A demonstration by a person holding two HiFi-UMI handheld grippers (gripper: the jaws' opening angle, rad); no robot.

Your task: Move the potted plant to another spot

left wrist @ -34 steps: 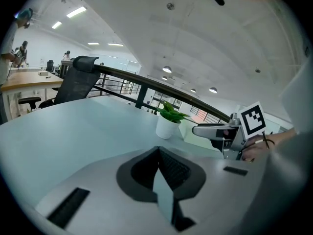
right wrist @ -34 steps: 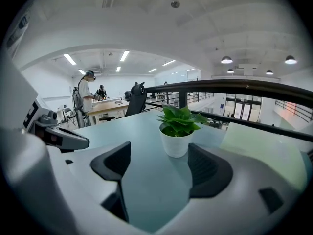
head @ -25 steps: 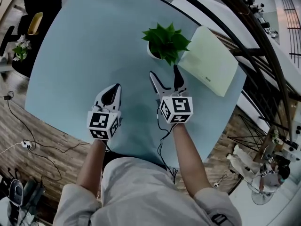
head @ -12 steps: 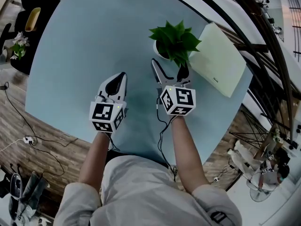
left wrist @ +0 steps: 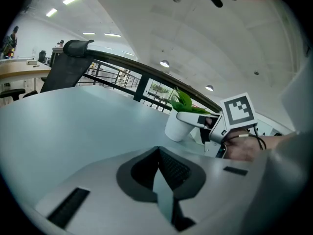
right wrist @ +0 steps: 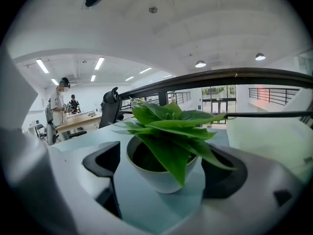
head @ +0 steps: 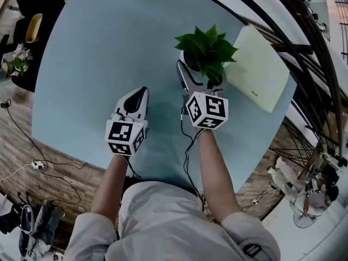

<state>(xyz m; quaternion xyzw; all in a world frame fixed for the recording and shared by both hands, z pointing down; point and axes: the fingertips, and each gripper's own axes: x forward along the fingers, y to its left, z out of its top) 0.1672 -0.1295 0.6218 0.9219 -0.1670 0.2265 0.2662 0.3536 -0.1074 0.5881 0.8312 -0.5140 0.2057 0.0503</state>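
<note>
pot [head: 184, 64] mostly under its leaves [head: 206, 48], one jaw of right tongs [head: 199, 76] beneath them too

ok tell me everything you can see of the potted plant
The potted plant is small: broad, pointed, glossy green leaves over a plain white round pot, ceramic or plastic by its look. It stands upright on the pale blue table, beside a pale green pad. The right gripper has its jaws, which have just been opening, either side of the pot without pressing it; only the table seems to touch it.
</note>
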